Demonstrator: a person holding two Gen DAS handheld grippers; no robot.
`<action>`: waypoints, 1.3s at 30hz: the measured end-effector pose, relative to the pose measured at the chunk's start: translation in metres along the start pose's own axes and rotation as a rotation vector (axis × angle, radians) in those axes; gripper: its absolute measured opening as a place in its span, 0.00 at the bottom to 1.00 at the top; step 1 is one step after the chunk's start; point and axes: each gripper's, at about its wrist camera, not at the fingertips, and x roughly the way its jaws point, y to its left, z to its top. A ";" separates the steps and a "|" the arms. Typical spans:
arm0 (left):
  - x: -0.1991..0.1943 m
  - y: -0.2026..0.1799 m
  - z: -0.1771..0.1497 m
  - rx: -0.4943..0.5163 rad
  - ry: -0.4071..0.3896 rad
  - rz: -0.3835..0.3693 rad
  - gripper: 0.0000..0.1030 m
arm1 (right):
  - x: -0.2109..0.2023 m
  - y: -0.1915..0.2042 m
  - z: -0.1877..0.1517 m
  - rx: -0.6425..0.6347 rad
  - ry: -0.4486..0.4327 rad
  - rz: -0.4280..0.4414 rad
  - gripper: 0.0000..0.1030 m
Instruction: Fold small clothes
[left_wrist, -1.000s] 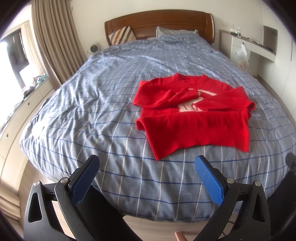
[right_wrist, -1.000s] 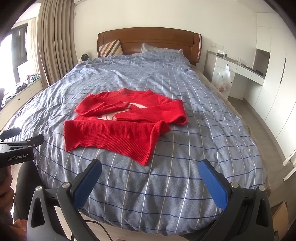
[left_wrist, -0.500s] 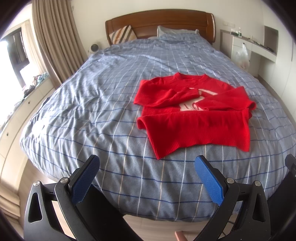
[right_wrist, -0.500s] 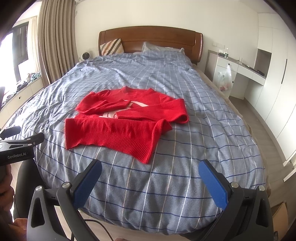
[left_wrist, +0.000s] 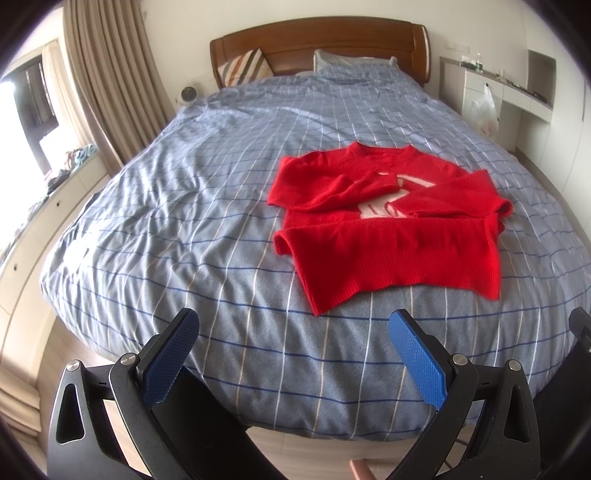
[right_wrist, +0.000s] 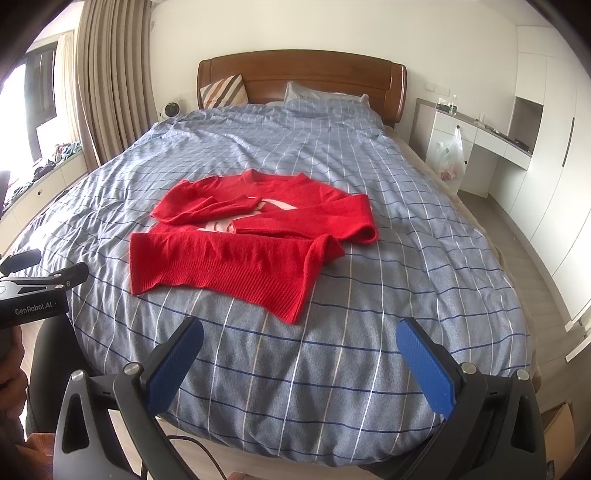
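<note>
Nearby, red sweater (left_wrist: 391, 225) on checked duvet (left_wrist: 192, 221), wooden headboard (left_wrist: 317, 40)

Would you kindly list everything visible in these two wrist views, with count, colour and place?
sweater: one, red, sleeves folded across its chest, lying on the bed's near half
duvet: one, blue-grey with a grid of lines, covering the bed
headboard: one, brown wood, far end
pillows: two, one striped, one pale, against the headboard
curtain: one, beige, left of the bed
plastic bag: one, whitish, hanging at the white desk on the right
left tongs: one, black with blue pads, open, over the near bed edge
right tongs: one, same colours, open, over the near bed edge
</note>
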 end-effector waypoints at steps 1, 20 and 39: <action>0.000 0.002 -0.002 -0.001 0.000 0.001 1.00 | 0.002 0.000 0.000 -0.004 0.007 -0.012 1.00; 0.010 -0.003 -0.005 0.010 0.055 -0.003 1.00 | 0.013 -0.012 0.001 -0.031 0.079 -0.146 1.00; 0.176 0.030 0.013 -0.171 0.262 -0.330 0.45 | 0.156 -0.048 0.002 0.149 0.185 0.331 0.65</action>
